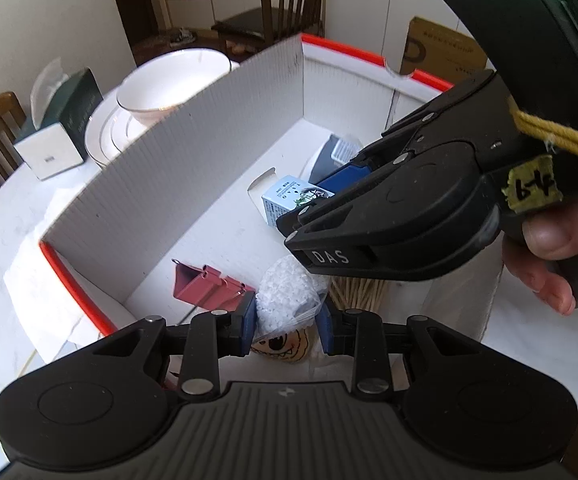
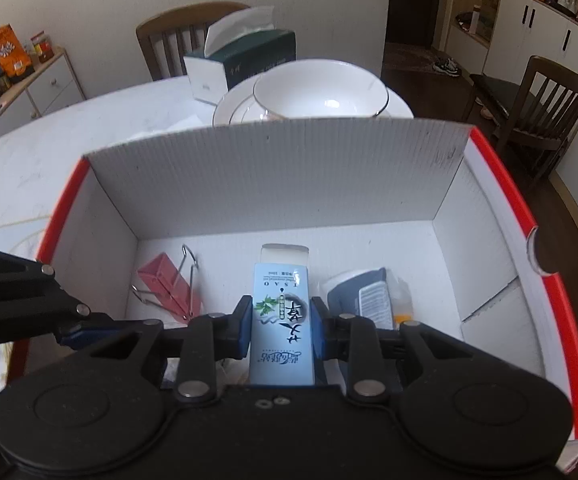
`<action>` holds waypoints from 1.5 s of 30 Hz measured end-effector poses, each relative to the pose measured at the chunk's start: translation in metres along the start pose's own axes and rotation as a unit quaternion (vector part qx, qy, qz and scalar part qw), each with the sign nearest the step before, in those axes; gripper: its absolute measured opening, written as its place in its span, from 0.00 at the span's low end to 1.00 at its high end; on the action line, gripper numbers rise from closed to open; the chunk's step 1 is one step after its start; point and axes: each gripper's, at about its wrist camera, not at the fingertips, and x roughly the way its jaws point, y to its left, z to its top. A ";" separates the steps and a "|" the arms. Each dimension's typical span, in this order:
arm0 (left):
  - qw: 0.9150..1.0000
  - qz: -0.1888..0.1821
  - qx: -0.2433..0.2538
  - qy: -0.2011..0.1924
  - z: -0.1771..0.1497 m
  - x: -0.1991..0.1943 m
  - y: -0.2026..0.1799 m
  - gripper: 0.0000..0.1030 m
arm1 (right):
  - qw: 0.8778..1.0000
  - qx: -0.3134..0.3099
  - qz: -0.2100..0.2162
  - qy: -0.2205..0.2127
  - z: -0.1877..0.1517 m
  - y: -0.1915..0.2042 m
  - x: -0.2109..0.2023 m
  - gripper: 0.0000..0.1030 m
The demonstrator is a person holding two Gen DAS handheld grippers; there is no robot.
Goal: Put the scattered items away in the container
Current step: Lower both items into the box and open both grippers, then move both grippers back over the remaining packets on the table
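The container is a white cardboard box with a red rim. My left gripper is shut on a clear bag of white beads and holds it over the box's near end. My right gripper is shut on a light blue carton with green leaves, held inside the box; it also shows in the left wrist view. On the box floor lie a pink binder clip, a grey-blue packet, a bundle of toothpicks and a cartoon-face item.
Behind the box on the white table stand a white bowl on plates and a dark green tissue box. Wooden chairs stand around the table. A brown carton sits beyond the box.
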 end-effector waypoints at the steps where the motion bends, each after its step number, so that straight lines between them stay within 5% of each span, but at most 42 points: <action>1: 1.000 -0.001 0.000 0.003 0.000 0.002 0.000 0.28 | 1.000 0.001 0.002 0.002 0.000 0.000 0.001 0.27; 24: 0.999 -0.016 -0.004 0.040 0.002 0.012 -0.004 0.29 | 0.998 0.016 -0.023 0.059 0.000 -0.003 0.011 0.33; 32: 1.000 -0.021 -0.012 0.019 0.000 0.000 -0.002 0.39 | 0.998 0.031 -0.014 0.045 -0.004 -0.007 -0.005 0.38; 34: 1.000 -0.022 -0.017 0.013 -0.001 -0.004 0.000 0.44 | 0.998 0.035 -0.014 0.040 -0.004 -0.007 -0.010 0.48; 38: 0.999 -0.036 -0.029 -0.002 -0.004 -0.017 0.004 0.57 | 0.999 0.041 -0.006 0.030 -0.005 -0.006 -0.022 0.50; 45: 0.998 -0.045 -0.034 -0.032 -0.015 -0.042 0.006 0.58 | 0.999 0.036 0.002 0.013 -0.007 0.001 -0.045 0.50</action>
